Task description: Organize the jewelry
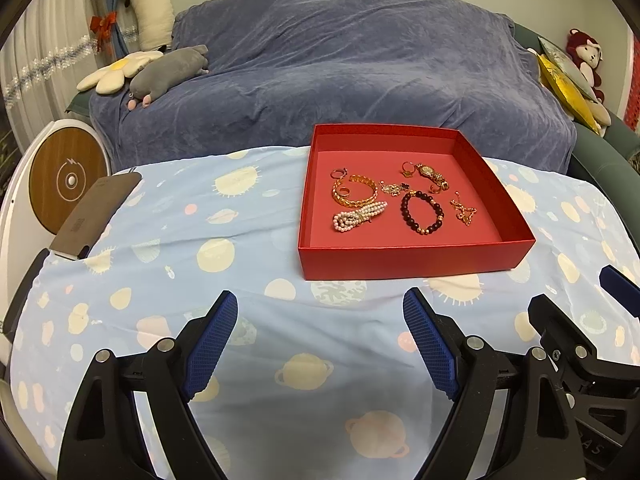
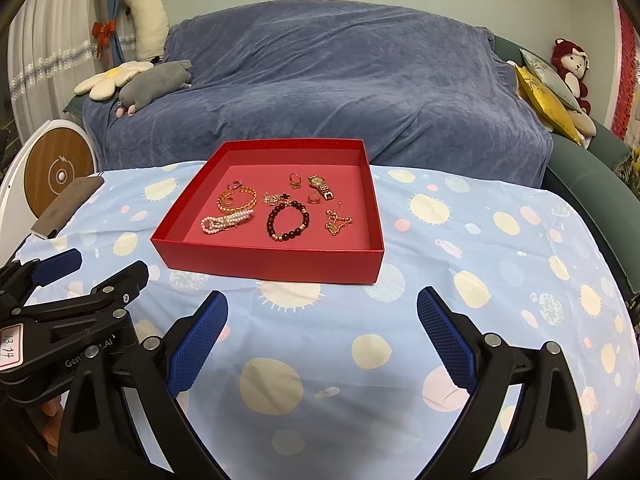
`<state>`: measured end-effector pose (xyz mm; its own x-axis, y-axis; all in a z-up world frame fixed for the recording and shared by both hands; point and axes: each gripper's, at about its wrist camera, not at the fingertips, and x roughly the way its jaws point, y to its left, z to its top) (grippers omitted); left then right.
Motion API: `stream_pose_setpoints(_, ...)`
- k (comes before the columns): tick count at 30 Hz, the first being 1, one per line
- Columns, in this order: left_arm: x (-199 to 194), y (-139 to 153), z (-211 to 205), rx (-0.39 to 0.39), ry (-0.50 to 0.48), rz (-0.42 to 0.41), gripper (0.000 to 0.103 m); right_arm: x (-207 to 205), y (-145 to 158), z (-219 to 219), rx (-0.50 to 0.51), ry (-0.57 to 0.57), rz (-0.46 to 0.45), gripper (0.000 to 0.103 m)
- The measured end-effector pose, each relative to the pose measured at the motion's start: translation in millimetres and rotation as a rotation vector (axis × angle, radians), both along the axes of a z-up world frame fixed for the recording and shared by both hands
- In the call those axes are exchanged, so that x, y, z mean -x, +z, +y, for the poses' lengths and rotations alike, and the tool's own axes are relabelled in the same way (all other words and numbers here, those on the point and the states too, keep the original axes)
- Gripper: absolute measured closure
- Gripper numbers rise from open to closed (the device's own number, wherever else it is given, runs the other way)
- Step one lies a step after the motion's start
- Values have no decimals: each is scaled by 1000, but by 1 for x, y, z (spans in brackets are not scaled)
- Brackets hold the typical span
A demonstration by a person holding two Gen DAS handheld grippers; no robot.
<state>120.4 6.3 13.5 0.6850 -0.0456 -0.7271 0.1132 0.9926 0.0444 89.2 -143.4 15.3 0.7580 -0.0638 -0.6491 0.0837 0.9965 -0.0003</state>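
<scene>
Patterned blue tablecloth (image 2: 460, 240), bare near both grippers. Red tray (image 1: 416, 258) mid-table, all jewelry inside: gold bangle (image 1: 355, 192), beaded bracelet (image 1: 423, 212), pearl strand (image 1: 358, 218), watch (image 1: 431, 173), rings, chains. Left gripper (image 1: 320, 336) and right gripper (image 2: 322, 332) both spread wide, holding nothing, well short of tray. Probably best taking 1 piece at a time, pinching low, avoiding snagging chains. Tag on left gripper reads "13 14"; partial "Gen…AI".

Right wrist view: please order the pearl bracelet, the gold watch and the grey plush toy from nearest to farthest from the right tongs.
1. Pearl bracelet: front left of the red box, closest to the right tongs.
2. Gold watch: back right of the box.
3. Grey plush toy: far left, on the covered sofa.
</scene>
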Motion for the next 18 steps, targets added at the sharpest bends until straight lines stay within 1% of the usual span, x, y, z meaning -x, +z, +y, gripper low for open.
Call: stream_pose_setpoints(18, 1, 1, 1, -6, 7, -4, 21, 0, 0, 0, -1, 1, 0, 10)
